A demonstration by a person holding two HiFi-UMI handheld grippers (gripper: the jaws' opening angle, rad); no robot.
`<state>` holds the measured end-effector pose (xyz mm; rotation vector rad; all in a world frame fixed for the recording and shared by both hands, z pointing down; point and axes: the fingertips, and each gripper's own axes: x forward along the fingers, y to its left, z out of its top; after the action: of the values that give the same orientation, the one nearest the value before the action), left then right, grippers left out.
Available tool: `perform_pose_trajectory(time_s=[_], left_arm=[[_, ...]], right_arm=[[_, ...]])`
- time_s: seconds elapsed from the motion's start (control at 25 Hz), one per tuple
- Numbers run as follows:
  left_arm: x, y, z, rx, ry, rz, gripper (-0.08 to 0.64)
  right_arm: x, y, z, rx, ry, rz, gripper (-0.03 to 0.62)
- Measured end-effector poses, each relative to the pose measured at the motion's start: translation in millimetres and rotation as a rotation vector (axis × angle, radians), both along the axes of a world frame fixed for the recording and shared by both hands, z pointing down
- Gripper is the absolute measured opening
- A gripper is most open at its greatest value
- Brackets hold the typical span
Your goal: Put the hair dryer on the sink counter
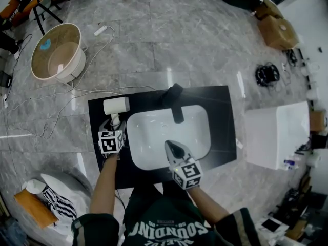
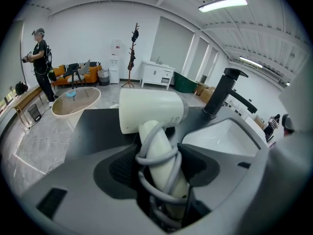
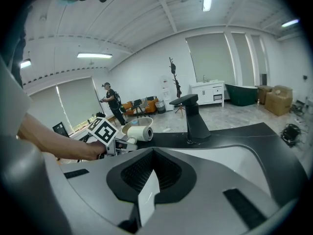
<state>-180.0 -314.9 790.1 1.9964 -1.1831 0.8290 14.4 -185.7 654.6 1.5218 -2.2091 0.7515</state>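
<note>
The white hair dryer (image 1: 116, 105) is over the left part of the black sink counter (image 1: 220, 117), with its grey cord wound round the handle. My left gripper (image 1: 115, 121) is shut on that handle; in the left gripper view the hair dryer (image 2: 151, 110) points left above the left gripper (image 2: 161, 180). Whether it rests on the counter I cannot tell. My right gripper (image 1: 173, 148) hangs shut and empty over the front of the white basin (image 1: 154, 147). In the right gripper view, the right gripper (image 3: 149, 180) faces the black faucet (image 3: 193, 119) and the hair dryer (image 3: 139, 132).
The black faucet (image 1: 176, 102) stands at the basin's back edge. On the floor are a round beige tub (image 1: 55, 53), a power strip (image 1: 100, 31) with trailing cables, cardboard boxes (image 1: 277, 29) and a white cabinet (image 1: 277, 135). A person (image 2: 41, 62) stands far off.
</note>
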Motion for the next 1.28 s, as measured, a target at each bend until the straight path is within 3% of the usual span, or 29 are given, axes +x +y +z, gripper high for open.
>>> perform_pose_trajectory(time_s=[1.28], left_arm=[[-1, 12, -5, -0.016, -0.023, -0.012, 0.256]], right_arm=[[42, 44, -6, 0.016, -0.033, 0.019, 0.000]])
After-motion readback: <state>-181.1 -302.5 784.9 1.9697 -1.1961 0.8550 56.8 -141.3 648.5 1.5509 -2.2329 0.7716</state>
